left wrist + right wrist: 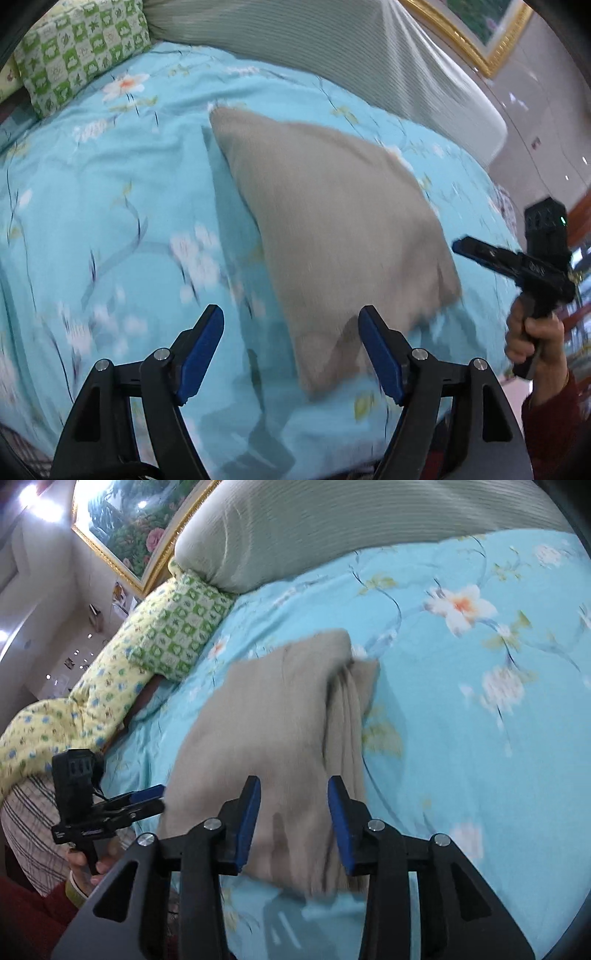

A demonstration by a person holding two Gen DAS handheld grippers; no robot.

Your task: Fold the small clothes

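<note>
A beige folded garment (332, 229) lies flat on the light blue floral bedspread (110, 221). My left gripper (291, 325) is open and empty, just above the garment's near corner. In the right wrist view the same garment (266, 723) shows folded layers along its right edge. My right gripper (293, 797) is open and empty, its jaws hovering over the garment's near end. The right gripper also shows at the right in the left wrist view (458, 247), and the left gripper at the left in the right wrist view (159, 797).
A grey striped headboard cushion (332, 48) runs along the back. A green checked pillow (81, 48) and a yellow floral quilt (85, 698) lie at one side. A gold-framed picture (133, 520) hangs on the wall.
</note>
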